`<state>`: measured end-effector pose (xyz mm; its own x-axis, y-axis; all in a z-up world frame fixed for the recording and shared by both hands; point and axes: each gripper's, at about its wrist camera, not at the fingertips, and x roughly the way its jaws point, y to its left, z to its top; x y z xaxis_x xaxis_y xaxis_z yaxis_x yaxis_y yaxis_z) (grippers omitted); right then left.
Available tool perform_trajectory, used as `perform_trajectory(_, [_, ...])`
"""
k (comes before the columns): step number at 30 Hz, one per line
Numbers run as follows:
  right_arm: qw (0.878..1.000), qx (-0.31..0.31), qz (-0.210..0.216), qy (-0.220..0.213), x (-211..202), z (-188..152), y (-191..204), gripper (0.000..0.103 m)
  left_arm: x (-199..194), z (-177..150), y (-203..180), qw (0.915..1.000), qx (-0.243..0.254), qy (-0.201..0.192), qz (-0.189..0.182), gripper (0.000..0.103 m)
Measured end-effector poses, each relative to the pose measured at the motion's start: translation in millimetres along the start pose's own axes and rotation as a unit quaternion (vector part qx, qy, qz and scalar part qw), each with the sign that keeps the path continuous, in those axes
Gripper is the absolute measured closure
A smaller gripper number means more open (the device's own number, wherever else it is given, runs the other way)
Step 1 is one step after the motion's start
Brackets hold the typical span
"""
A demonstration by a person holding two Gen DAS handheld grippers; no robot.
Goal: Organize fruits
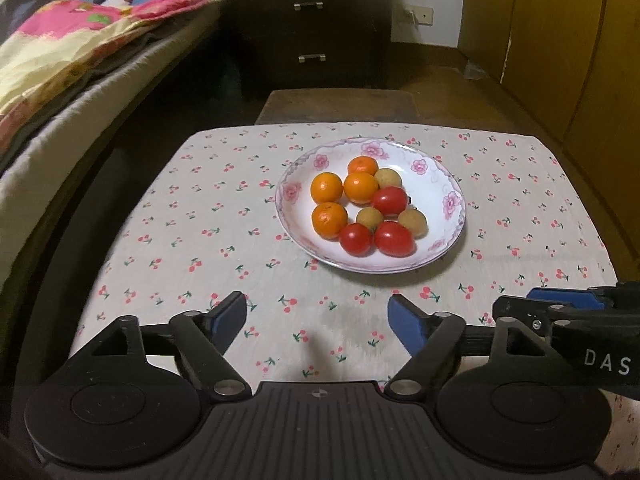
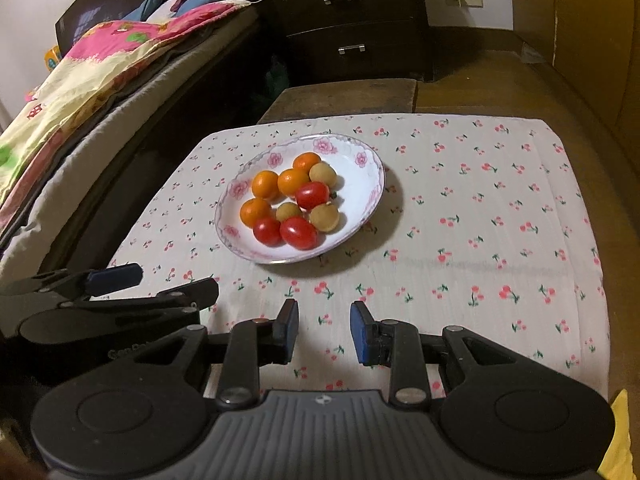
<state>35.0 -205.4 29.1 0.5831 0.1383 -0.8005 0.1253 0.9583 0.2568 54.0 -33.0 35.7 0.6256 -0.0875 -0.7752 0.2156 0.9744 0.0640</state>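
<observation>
While both grippers hang low over the near edge of the white cloth printed with small red cherries (image 1: 192, 216), the shallow white china plate with pink flowers round its rim (image 1: 450, 200) sits well ahead of them, nearer the far side of the table. In the left wrist view the plate lies ahead and a little to the right of the left gripper (image 1: 318, 322), whose blue-padded jaws stand wide apart with nothing but cloth between them. In the right wrist view the plate lies ahead and to the left of the right gripper (image 2: 324, 328); its jaws are drawn in to a narrow gap and hold nothing.

All the fruit is on the plate, touching in one cluster: four small orange citrus fruits (image 1: 326, 188) on the left, three glossy red tomatoes (image 1: 394, 238) and three tan round fruits (image 1: 412, 222) on the right.

White letters "DAS" (image 1: 606, 364) show on the right gripper's black body, cut off at the picture's edge.
</observation>
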Motion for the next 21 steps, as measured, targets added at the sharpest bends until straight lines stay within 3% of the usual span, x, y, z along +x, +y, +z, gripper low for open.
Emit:
perform_trajectory(12, [1.0,0.001,0.007,0.001,-14,-19,6,0.073,-16,-19,1,0.9999,0.002,-0.003,0.01,0.011])
perform_trajectory(21, [1.0,0.004,0.001,0.009,-21,-33,8,0.072,-22,-37,1,0.9999,0.002,0.009,0.012,0.01])
